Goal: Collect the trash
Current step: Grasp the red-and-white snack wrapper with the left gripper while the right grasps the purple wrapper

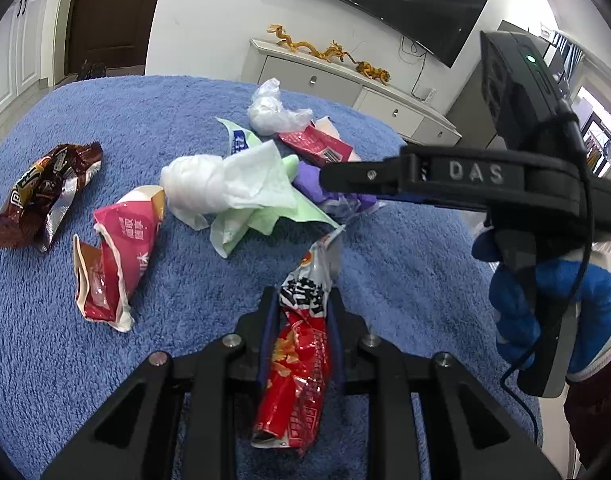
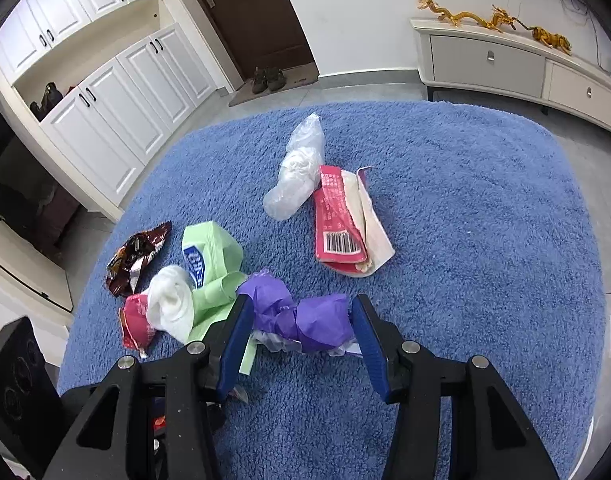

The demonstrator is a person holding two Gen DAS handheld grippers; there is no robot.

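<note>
My left gripper (image 1: 303,296) is shut on a crumpled red snack wrapper (image 1: 297,364), which sticks out past the fingertips over the blue rug (image 1: 145,120). My right gripper (image 2: 301,312) stands open, its blue pads (image 2: 241,328) on either side of a purple crumpled wad (image 2: 317,322) lying on the rug (image 2: 465,240). From the left wrist view the right gripper (image 1: 325,178) reaches in from the right over that purple wad (image 1: 305,180), held by a hand in a blue glove (image 1: 517,312).
Loose on the rug lie a brown wrapper (image 1: 45,196), a pink-red wrapper (image 1: 117,260), a white tissue wad (image 2: 169,300), a green tissue pack (image 2: 213,256), a clear plastic bag (image 2: 297,172) and a red barcoded carton (image 2: 339,220). A low white cabinet (image 2: 505,64) stands beyond.
</note>
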